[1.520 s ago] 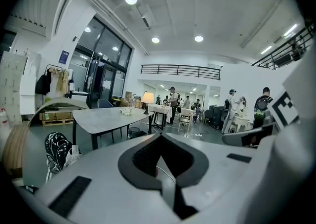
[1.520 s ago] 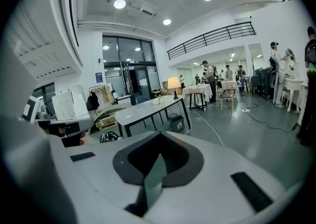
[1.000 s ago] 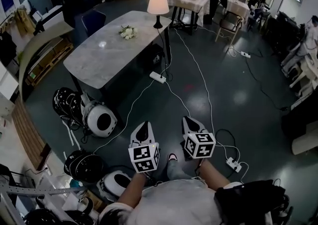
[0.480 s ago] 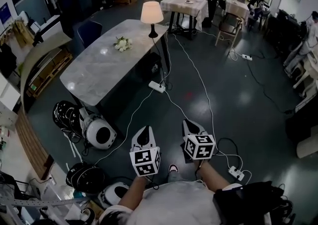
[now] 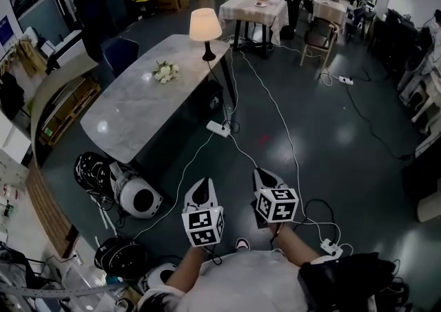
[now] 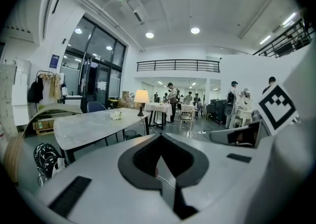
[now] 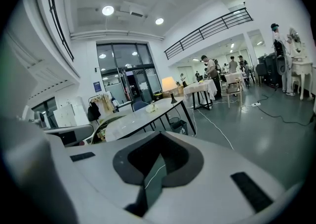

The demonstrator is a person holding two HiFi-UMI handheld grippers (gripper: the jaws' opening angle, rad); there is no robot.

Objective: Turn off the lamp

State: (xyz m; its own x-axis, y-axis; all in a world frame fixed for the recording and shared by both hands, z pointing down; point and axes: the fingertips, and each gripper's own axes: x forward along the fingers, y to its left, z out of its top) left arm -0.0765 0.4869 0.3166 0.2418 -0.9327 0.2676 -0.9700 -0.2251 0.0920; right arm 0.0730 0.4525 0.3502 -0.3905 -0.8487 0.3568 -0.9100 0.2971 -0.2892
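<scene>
On a workshop floor, head view: the person has edged nearer the one marble table [image 5: 131, 118], its single lit lamp [image 5: 205, 25] at 12 o'clock, still well off; both tongs, left gripper [image 5: 200, 185] and right gripper [image 5: 266, 177], clenched empty. Left gripper view: lamp [image 6: 141, 96] at 11 o'clock. Right gripper view: lamp [image 7: 169, 83] at 12 o'clock, approach only begun

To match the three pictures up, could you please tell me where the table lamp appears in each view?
Head view: lamp at top centre, on the far end of the table.
Left gripper view: lamp left of centre, mid-height.
Right gripper view: lamp near the centre.
Shared landmark: the white flowers on that table.
</scene>
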